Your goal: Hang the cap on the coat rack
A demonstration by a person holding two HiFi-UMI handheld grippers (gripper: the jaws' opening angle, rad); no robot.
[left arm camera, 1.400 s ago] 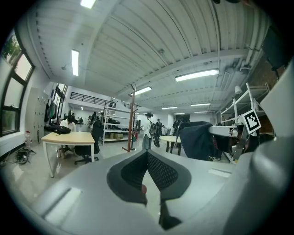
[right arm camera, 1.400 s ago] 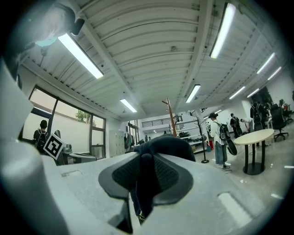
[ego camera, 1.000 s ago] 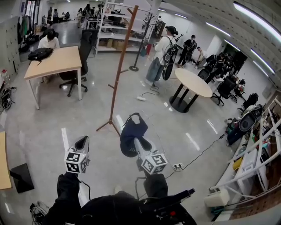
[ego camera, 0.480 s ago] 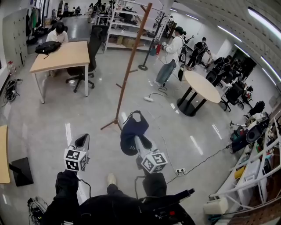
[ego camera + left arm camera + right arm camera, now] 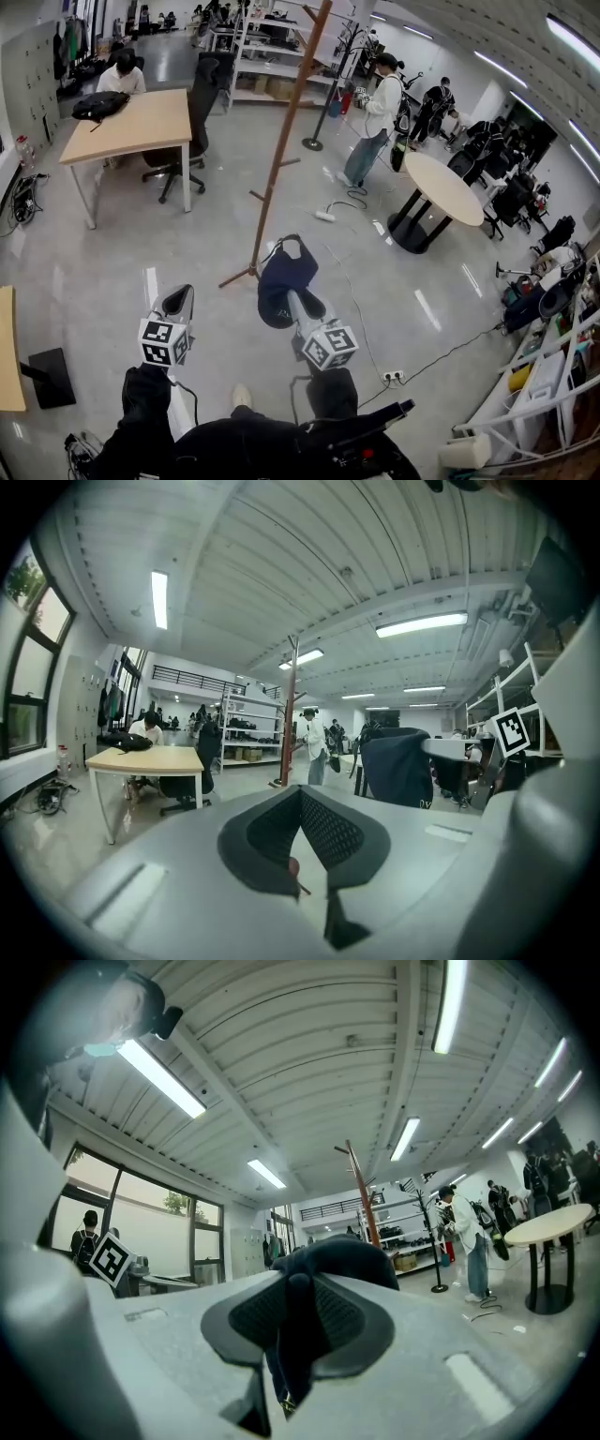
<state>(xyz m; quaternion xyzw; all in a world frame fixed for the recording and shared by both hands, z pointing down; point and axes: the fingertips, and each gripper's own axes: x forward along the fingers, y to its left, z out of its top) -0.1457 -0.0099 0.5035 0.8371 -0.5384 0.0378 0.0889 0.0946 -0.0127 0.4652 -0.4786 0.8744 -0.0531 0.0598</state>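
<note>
Square black-and-white markers on left cube (image 5: 162, 342) and right cube (image 5: 329, 346); other print too small to read. Right claw (image 5: 287, 302) held out level, pinching dark navy cap (image 5: 283, 277) by fabric, cap draped over tips above floor, near foot of coat rack (image 5: 281, 141). Left claw (image 5: 175, 302) alongside, slightly spread, nothing between. Beyond: wooden surface (image 5: 131, 127) with black bag (image 5: 98, 105), round table (image 5: 441, 183), person in white top (image 5: 375, 108) behind rack. Power strip (image 5: 325, 216) on floor right of rack.
</note>
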